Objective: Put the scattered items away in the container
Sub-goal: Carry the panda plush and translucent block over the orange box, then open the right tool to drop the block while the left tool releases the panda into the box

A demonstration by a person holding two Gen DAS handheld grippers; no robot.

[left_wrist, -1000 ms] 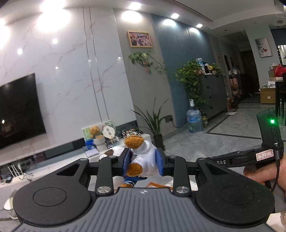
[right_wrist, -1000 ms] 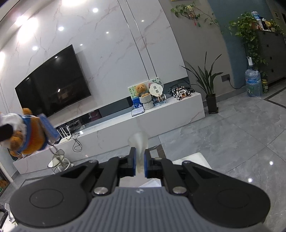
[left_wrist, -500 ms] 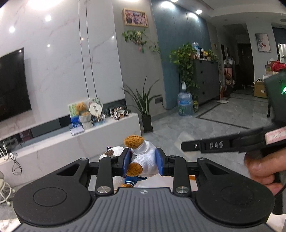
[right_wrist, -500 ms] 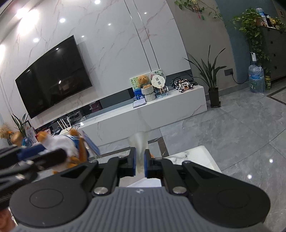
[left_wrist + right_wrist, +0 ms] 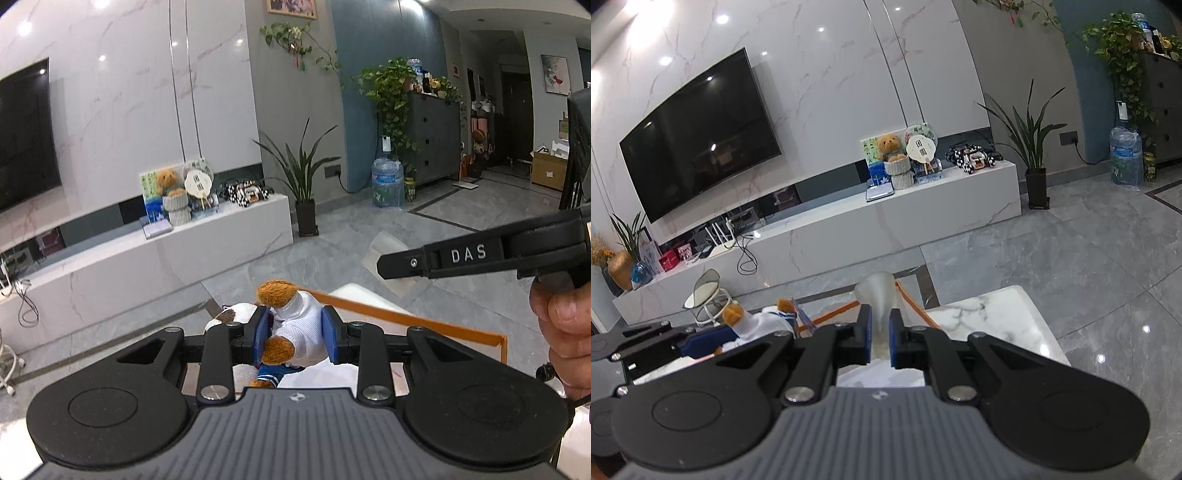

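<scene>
In the left wrist view, the left tool (image 5: 294, 339) is clamped on a teddy bear (image 5: 291, 325) above the container's orange rim (image 5: 406, 317).

In the right wrist view, the right tool (image 5: 880, 338) pinches a translucent cup (image 5: 878, 295) over the marble tabletop (image 5: 990, 314), near its far edge; the bear sits to the left.

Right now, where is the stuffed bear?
The stuffed bear is clamped in the left gripper, held over the orange-rimmed container; in the right wrist view it shows at lower left.
</scene>
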